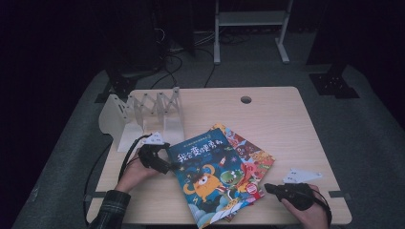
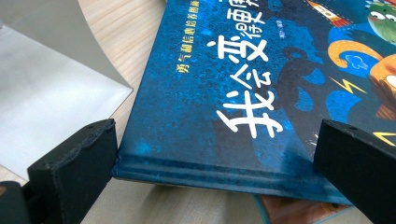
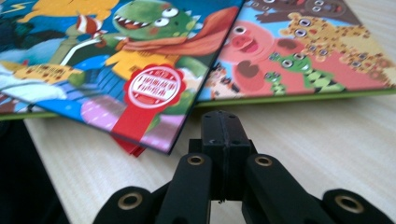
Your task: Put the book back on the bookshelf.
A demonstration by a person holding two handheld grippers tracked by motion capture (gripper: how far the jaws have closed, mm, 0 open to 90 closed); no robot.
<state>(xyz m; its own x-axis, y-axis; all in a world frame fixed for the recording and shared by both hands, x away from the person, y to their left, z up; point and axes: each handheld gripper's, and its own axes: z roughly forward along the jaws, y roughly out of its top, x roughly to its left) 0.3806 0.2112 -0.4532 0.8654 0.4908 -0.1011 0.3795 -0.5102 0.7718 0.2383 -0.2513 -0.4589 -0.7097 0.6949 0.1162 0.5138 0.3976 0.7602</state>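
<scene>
Where the pale wooden bench (image 1: 282, 119) carries two overlapping hardcover picture books, the blue book with white lettering and an orange monster (image 1: 212, 179) lies on top, askew over the red-and-orange cartoon-animal book (image 1: 250, 155) beneath. Left gripper (image 1: 173, 166): jaws spread wide at the blue book's spine edge, one each side of it, pads not pressing. Right gripper (image 1: 267, 187): jaws closed together on nothing, tip just beside the blue book's lower right corner. White folding metal book rack (image 1: 143, 114): upright at the bench's far left.
</scene>
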